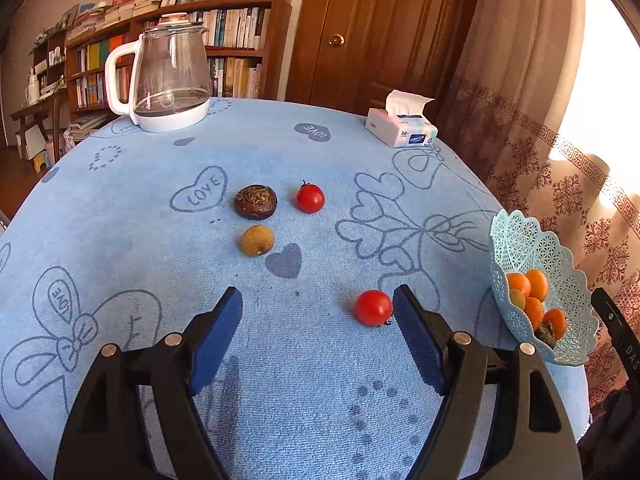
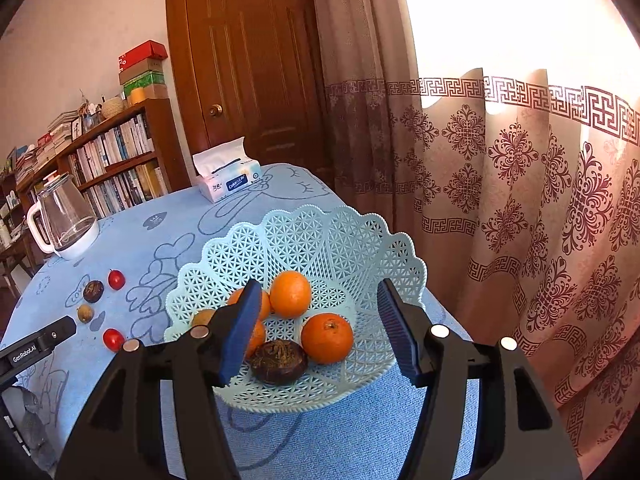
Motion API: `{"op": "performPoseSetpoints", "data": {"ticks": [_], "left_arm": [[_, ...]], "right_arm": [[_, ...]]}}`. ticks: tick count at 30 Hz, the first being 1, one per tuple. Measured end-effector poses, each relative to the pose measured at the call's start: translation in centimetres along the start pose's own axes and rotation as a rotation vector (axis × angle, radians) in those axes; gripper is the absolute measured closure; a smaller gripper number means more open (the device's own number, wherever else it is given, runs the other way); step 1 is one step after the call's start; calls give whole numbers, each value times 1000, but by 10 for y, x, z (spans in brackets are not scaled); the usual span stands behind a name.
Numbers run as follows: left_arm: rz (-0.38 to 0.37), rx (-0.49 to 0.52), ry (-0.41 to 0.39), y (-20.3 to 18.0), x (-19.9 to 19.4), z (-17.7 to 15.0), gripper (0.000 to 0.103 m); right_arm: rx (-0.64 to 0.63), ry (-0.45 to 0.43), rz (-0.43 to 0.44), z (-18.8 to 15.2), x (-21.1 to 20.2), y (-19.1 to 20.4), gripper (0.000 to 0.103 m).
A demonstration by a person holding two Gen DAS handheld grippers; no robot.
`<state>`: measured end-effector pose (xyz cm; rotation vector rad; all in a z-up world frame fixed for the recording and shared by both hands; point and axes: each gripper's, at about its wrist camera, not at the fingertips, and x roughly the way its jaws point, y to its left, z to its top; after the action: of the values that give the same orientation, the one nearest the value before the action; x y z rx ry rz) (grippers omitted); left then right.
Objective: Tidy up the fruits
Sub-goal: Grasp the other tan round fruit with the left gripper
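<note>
On the blue tablecloth lie a red tomato (image 1: 374,307), a second tomato (image 1: 310,198) farther off, a dark brown round fruit (image 1: 255,201) and a small tan fruit (image 1: 257,240). My left gripper (image 1: 317,296) is open low over the cloth, and the near tomato sits just by its right fingertip's inner side. My right gripper (image 2: 319,286) hangs open above the pale blue lattice basket (image 2: 304,216). The basket holds several oranges (image 2: 327,337) and a dark brown fruit (image 2: 279,360); nothing is between the pads.
A glass kettle (image 1: 168,76) with a white base stands at the table's far left, and a tissue pack (image 1: 402,128) at the far right. The basket (image 1: 520,240) sits near the table's right edge, next to the patterned curtain (image 2: 520,200). A bookshelf and a wooden door stand behind.
</note>
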<state>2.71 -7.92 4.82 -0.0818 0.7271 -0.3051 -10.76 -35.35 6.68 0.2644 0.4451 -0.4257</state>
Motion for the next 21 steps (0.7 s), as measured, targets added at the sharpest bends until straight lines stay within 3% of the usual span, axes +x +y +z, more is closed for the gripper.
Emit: {"op": "performPoseSetpoints", "data": {"ticks": [11,21], "left_arm": [[45,-75,26,38,15,7,26],[33,-95,89,52,49,25,38]], "right_arm": [[-130,56,156,-18,-10,57,40],[-269,137,272,-47,-9,103,40]]}}
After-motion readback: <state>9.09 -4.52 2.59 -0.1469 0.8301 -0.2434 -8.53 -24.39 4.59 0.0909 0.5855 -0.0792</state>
